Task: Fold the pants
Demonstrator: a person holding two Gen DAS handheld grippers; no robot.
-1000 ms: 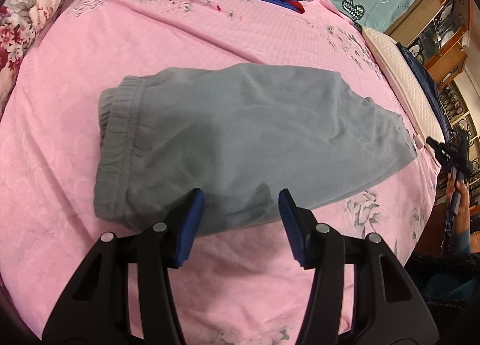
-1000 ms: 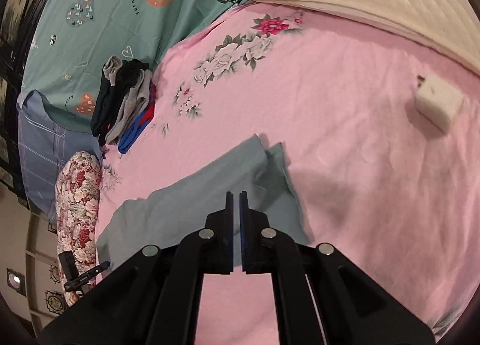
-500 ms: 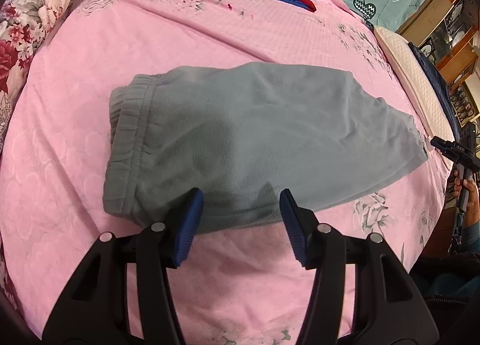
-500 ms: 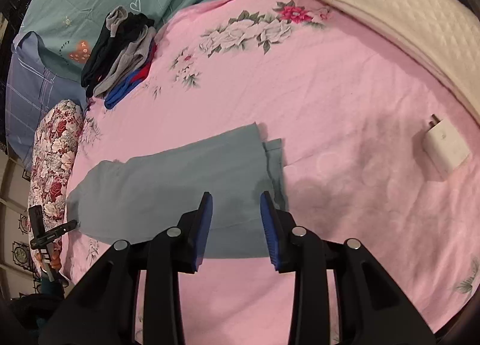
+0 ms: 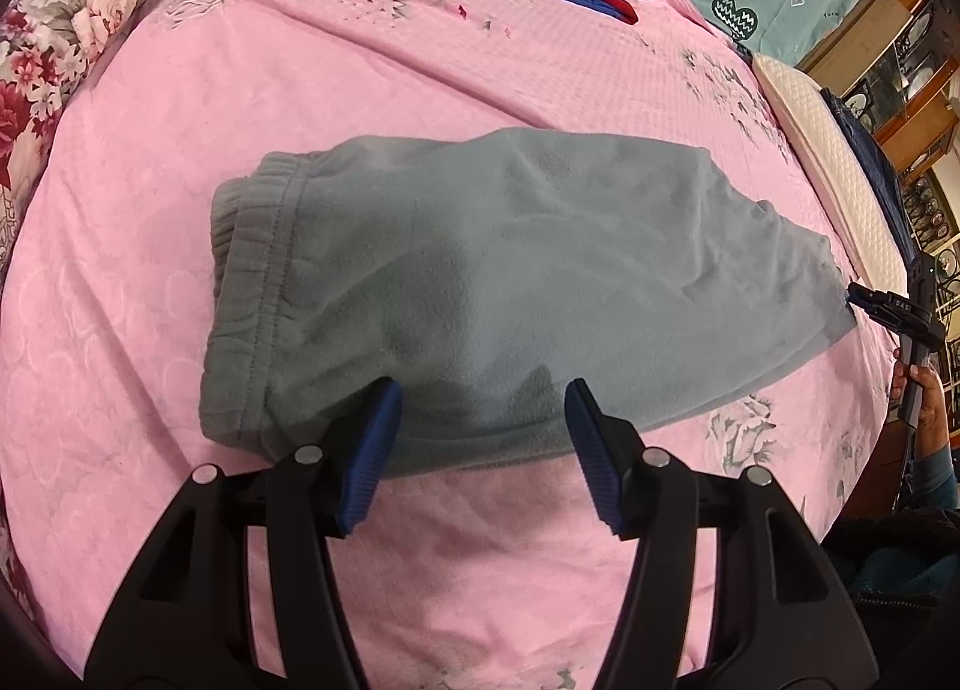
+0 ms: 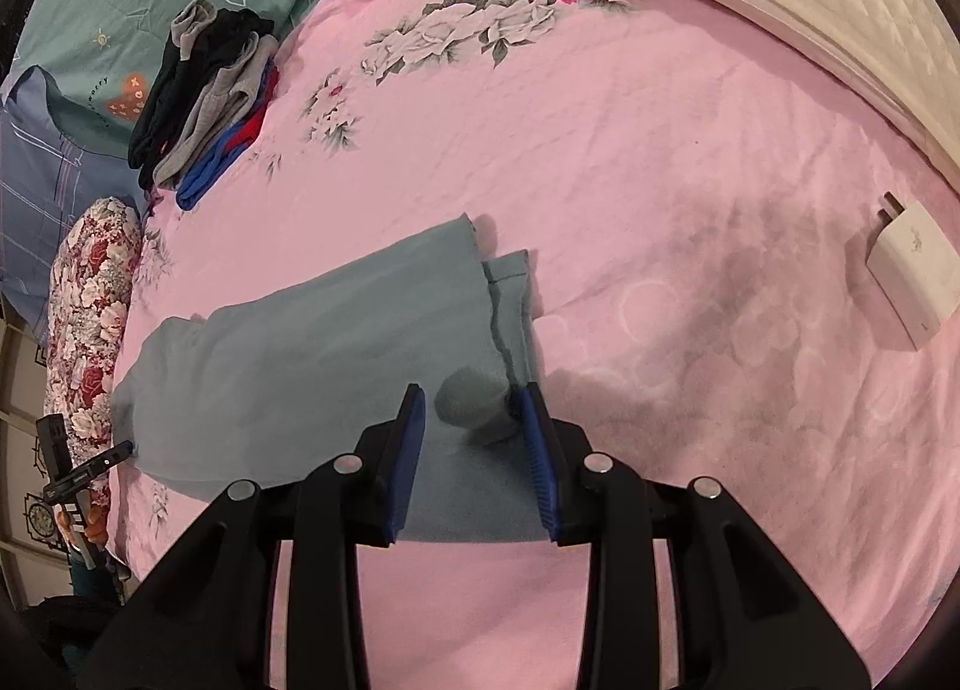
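Both tools [image 5: 480,438] [image 6: 474,438] spread, empty, pants [image 5: 510,282] lying crosswise, waistband left, hems seemingly right.

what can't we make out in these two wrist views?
- Pants near edge, left view: partly behind the left gripper fingers.
- Pants' folded layers: underside hidden in both views.
- Clothes pile, right view: too bunched to count items.
- White adapter: marking too small to read.
- Person's hand: cut off at the frame edge.

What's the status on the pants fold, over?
Left gripper open at the near edge. Right gripper open over the leg ends. Grey pants flat on pink sheet, ungripped. Nothing blocking.
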